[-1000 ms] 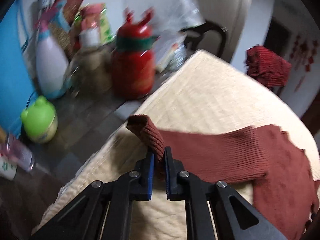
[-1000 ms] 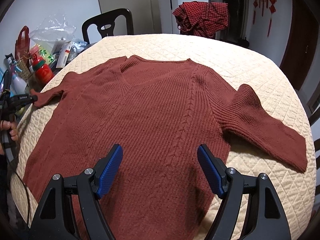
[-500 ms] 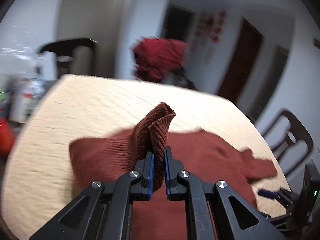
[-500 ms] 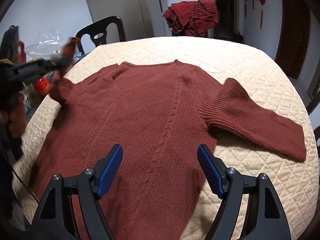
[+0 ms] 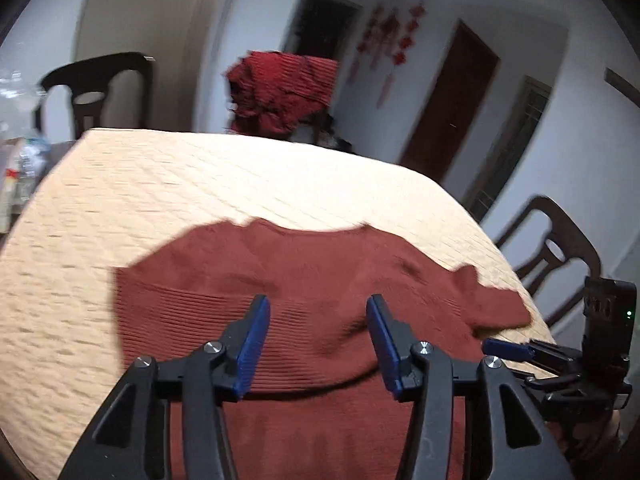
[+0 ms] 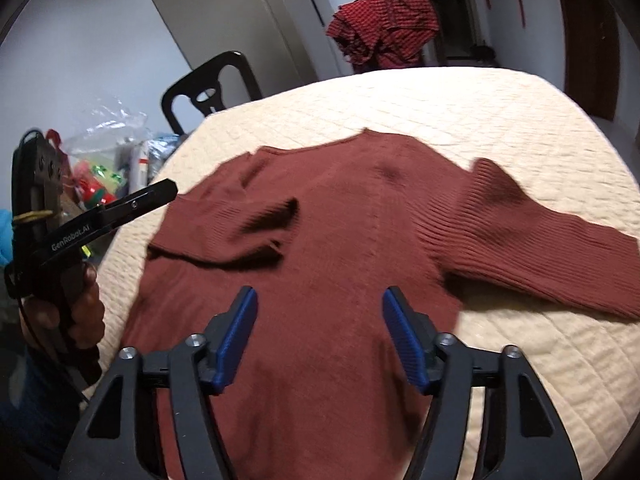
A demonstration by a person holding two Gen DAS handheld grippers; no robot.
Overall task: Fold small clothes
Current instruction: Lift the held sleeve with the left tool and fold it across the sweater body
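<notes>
The ribbed sweater (image 6: 340, 240) is rust-brown — it lies on a cream, diamond-quilted table cover (image 6: 500, 128). Upper centre of the frame, a red-and-black checked cloth (image 6: 384, 36); gripper pads (image 6: 236, 332) are blue.

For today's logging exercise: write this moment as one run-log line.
left gripper: jaws opening, empty | sweater: one sleeve folded across | right gripper: jaws closing, empty

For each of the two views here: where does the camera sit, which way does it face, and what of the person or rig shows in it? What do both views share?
Left wrist: sits on the left gripper, looks down across the sweater toward the door; own fingers opening, nothing between them; right gripper at right edge.
Right wrist: sits on the right gripper, faces the sweater's body and spread sleeve; own fingers closing, nothing between them; left gripper and hand at left.
Shared: sweater, quilted table, red checked cloth, chair.
</notes>
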